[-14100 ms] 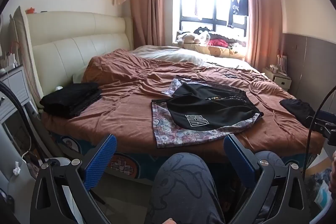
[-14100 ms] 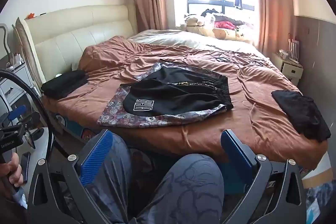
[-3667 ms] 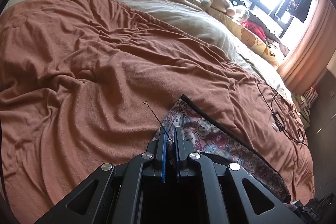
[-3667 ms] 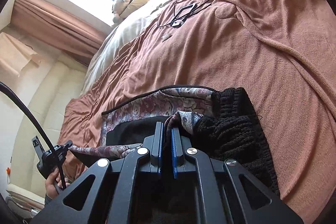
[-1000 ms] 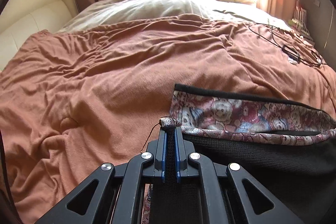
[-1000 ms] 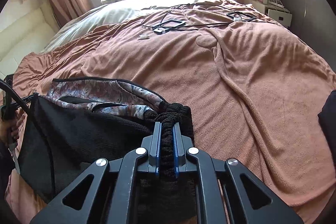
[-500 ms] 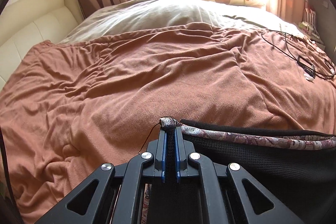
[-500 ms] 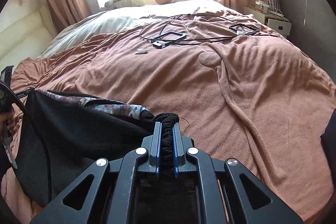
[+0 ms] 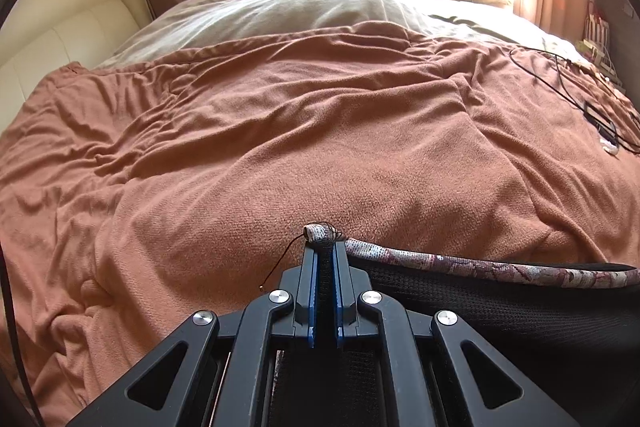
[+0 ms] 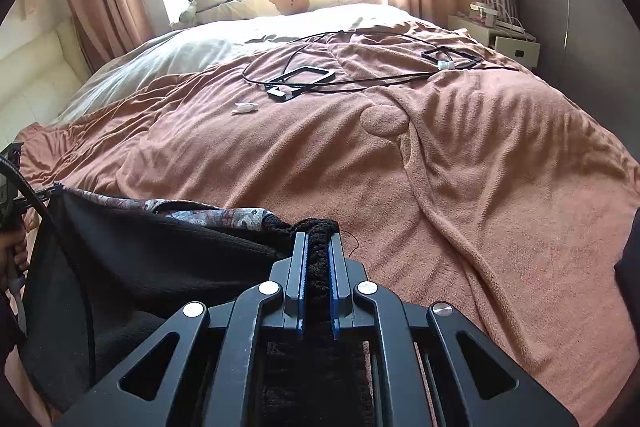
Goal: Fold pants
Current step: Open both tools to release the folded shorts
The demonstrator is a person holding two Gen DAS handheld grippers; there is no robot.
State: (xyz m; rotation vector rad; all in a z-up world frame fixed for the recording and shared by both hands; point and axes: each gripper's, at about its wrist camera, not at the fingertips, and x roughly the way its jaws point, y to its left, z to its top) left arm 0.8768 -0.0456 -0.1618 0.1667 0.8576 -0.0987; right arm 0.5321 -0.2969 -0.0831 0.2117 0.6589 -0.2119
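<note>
Pants carried back over the bed, edge pulled taut

Pants (image 9: pixel 500 307) hang stretched between the two grippers, above the brown blanket (image 9: pixel 280 147) in the lower part of both frames. Left gripper (image 9: pixel 324 259) is clamped on a patterned corner of the lining; right gripper (image 10: pixel 318 247) is clamped on the bunched black knit waistband. A second ago a broad strip of the bear-print lining showed in the left view; now only a thin patterned rim runs toward the right edge of the frame, and black mesh fills the lower right. In the right view the lining has likewise shrunk to a narrow band at centre left. Both views also take in more of the window and plush toys than before. I judge that the top edge is being drawn toward the person and laid over the rest, so the first fold is under way but not yet set down.

No writing or brand is readable; the small packets on the blanket (image 10: pixel 245 108) are too small to tell.
</note>
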